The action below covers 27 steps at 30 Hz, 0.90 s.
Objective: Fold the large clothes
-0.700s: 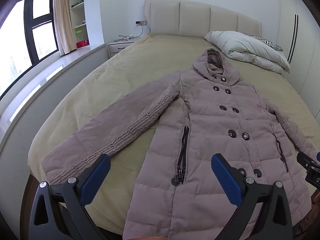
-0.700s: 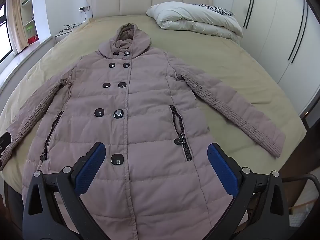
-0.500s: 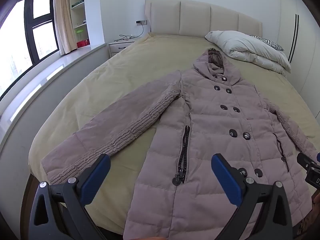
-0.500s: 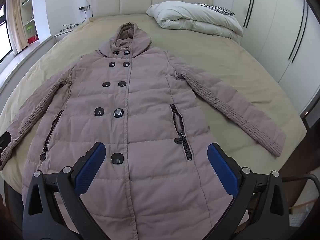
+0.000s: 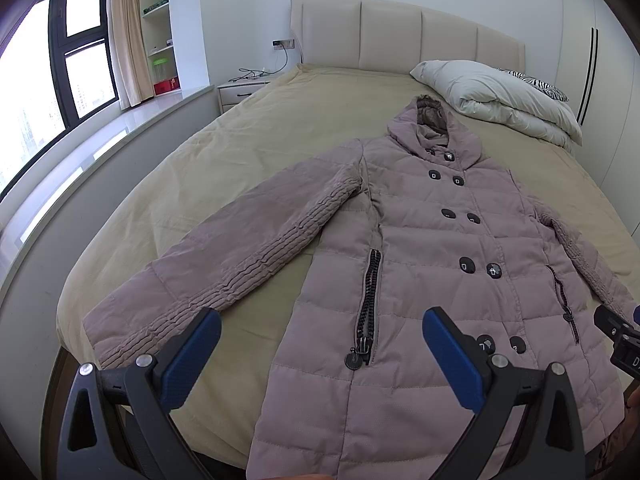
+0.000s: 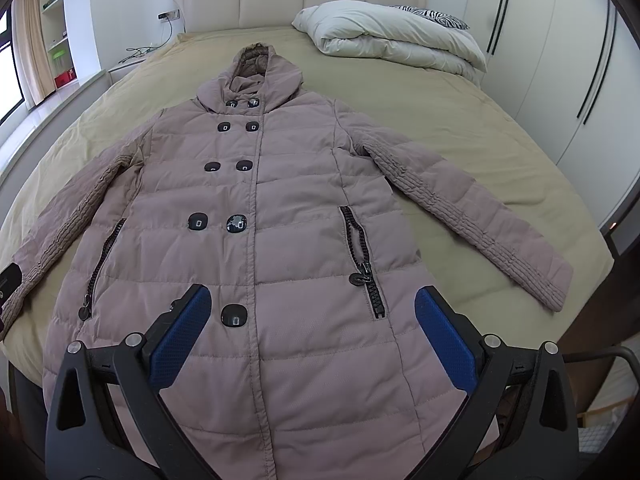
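Note:
A long dusty-pink quilted coat point(image 5: 424, 248) point(image 6: 280, 208) lies face up and spread flat on the bed, hood towards the headboard, both sleeves stretched outwards, black buttons down its front. My left gripper point(image 5: 322, 350) hovers open above the coat's lower left part, between the left sleeve point(image 5: 224, 272) and the zip pocket point(image 5: 370, 300). My right gripper point(image 6: 312, 330) hovers open over the lower front of the coat, near a bottom button point(image 6: 234, 315). Neither holds anything. A bit of the right gripper point(image 5: 620, 340) shows at the right edge of the left wrist view.
The bed has a tan sheet point(image 5: 260, 152) point(image 6: 460, 120) and a padded headboard point(image 5: 400, 36). A folded white duvet point(image 6: 396, 40) lies at the head on the right. A windowsill and nightstand point(image 5: 240, 94) stand left; white wardrobes point(image 6: 560, 60) stand right.
Both views have drifted only slightly; the coat lies as before and both grippers stay open.

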Motion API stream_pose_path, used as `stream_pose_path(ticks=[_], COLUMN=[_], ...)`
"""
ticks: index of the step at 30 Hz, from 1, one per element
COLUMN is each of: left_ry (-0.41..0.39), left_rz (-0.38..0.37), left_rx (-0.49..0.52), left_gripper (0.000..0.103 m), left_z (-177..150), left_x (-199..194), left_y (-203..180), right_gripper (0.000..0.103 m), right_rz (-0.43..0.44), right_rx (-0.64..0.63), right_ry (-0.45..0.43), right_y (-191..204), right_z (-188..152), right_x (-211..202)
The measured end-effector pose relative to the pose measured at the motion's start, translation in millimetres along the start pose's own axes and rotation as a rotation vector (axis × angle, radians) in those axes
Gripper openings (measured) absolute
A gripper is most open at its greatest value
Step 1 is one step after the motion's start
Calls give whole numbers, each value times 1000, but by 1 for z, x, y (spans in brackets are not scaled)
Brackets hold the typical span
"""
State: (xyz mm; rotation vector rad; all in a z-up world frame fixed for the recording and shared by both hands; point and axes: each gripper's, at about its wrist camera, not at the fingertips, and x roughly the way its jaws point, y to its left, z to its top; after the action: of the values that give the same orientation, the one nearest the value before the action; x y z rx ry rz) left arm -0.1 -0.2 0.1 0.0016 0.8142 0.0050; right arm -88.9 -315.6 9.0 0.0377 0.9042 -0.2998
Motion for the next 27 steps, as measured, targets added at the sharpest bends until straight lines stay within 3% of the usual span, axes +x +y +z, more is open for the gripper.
stream_pose_path(ticks=[27], left_ry=[0], left_rz=[1], left_rx=[1], left_gripper=[103], left_z=[-6], left_x=[7], left_y=[7], right_gripper=[103], right_rz=[1], right_rx=[1], right_ry=[4], right_y=[-1], right_z=[-2], right_x=[1])
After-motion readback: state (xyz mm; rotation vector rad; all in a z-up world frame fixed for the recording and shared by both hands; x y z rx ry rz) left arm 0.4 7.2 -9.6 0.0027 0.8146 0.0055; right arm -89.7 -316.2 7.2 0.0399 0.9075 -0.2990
